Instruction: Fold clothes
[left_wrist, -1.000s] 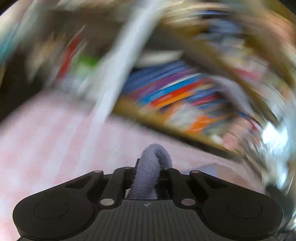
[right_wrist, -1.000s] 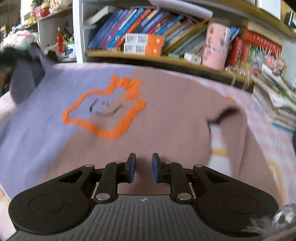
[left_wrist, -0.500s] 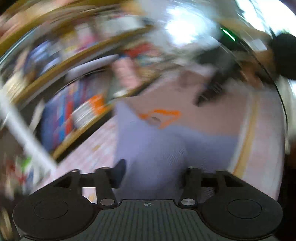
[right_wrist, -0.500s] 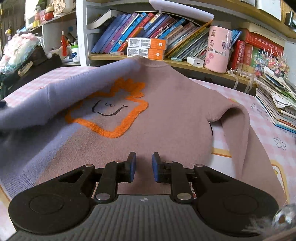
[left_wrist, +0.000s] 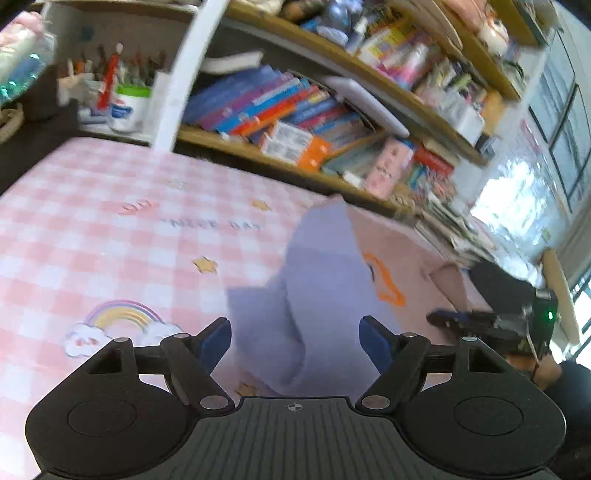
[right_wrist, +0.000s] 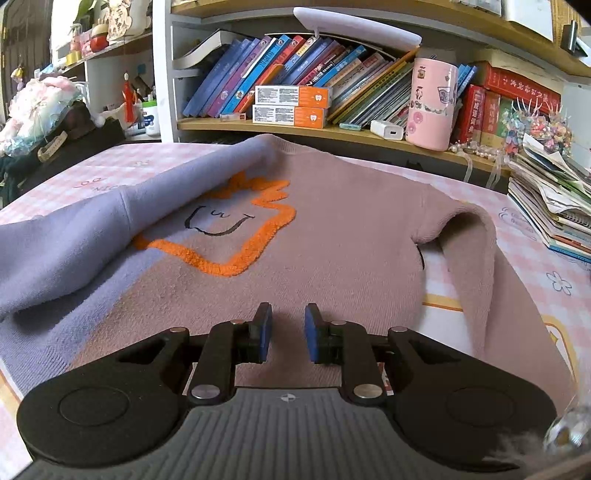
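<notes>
Right gripper (right_wrist: 286, 334): jaws narrow, small gap, nothing between the pads. It hangs over the near hem of the sweater (right_wrist: 332, 236), no cloth pinched. Pads touching the knit or just above it: can't tell.

Left gripper (left_wrist: 295, 341): jaws wide. They have just been opening. The lilac sleeve (left_wrist: 314, 295) shows in the gap but the pads don't press on it, so it's released.

Sweater lies front-up on the pink checked table cover (right_wrist: 535, 236), hem at the near edge, collar toward the far edge under the bookshelf (right_wrist: 295, 127). Body is mauve on the right, lilac on the left, orange outlined face (right_wrist: 221, 236) mid-chest. In the right wrist view the lilac sleeve (right_wrist: 92, 236) is folded in across the chest and partly covers the left of the orange outline, lumpy, not flat. The mauve sleeve (right_wrist: 469, 243) on the right side arches up at the shoulder and runs down toward the near right corner, not folded in.

My read on the step: first sleeve fold just dropped, early in the task.

Next, as I judge it:
- flatten the lilac sleeve
- right gripper opens, takes the mauve sleeve near the cuff, carries it across the chest
- then fold hem to collar; needs both grippers at the near hem corners

Risk: thick knit, sleeve may spring back.
</notes>
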